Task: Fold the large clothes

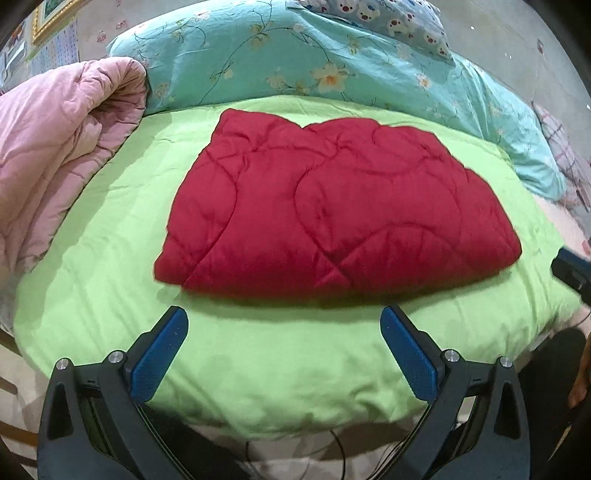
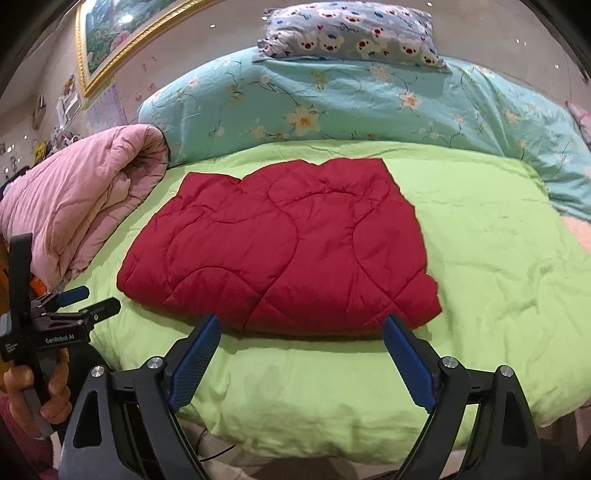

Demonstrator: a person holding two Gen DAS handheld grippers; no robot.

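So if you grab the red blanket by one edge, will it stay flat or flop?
The red blanket would probably flop; it looks soft, puffy and quilted. Being folded in layers, it may fall open. It likely feels light for its size.

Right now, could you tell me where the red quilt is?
In both views the red quilt lies folded flat mid-bed on the green sheet, just beyond both open grippers, right of the pink comforter.

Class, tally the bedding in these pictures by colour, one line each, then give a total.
Red quilt: 1
Pink quilt: 1
Green cover: 1
Teal floral duvet: 1
Bear-print pillow: 1
Total: 5
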